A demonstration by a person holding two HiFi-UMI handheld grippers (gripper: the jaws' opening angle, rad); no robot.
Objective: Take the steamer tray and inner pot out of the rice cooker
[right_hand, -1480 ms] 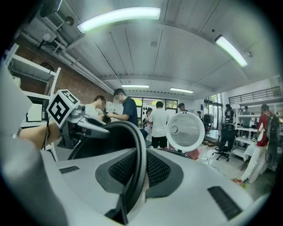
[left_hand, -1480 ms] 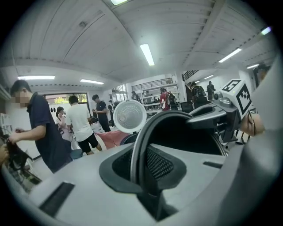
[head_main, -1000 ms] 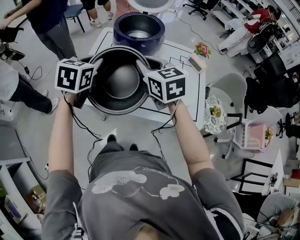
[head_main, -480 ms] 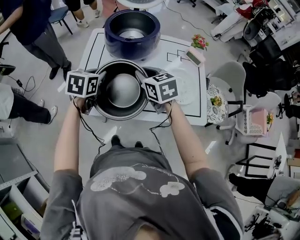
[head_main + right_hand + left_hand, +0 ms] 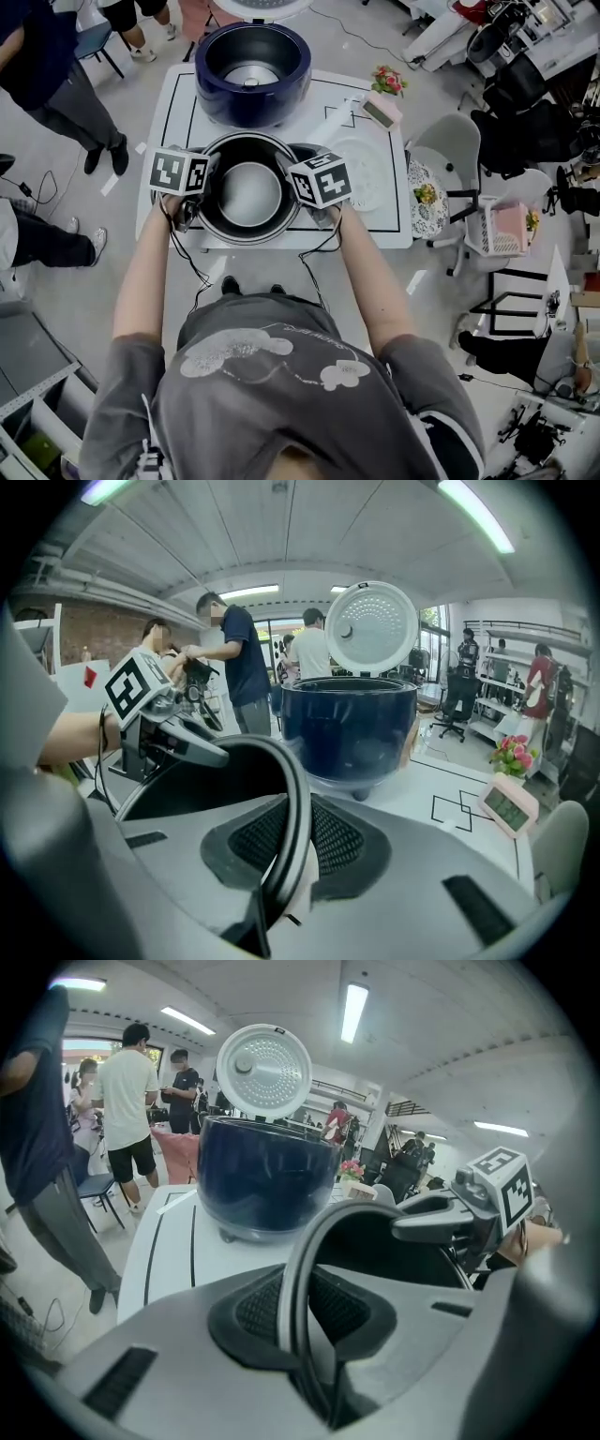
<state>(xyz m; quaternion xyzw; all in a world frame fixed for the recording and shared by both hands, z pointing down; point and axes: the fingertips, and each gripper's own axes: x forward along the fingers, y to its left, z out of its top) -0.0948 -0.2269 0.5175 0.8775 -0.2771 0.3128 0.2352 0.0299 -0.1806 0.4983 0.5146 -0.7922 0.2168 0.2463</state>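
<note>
we judge the inner pot (image 5: 250, 192) is being set on the desk (image 5: 375, 225), before the rice cooker (image 5: 251, 61); the left hand-held gripper (image 5: 206, 186) pinches its rim; the right hand-held gripper (image 5: 287, 171) does too, its jaws just easing apart; next we release both sides evenly.

White table (image 5: 384, 223) bears the open rice cooker (image 5: 251, 61); pale steamer tray (image 5: 364, 173); small pink device (image 5: 380, 111).

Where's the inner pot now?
Head view, centre: inner pot at the near edge of the table, before the rice cooker, rim clamped by left gripper and right gripper.
</note>
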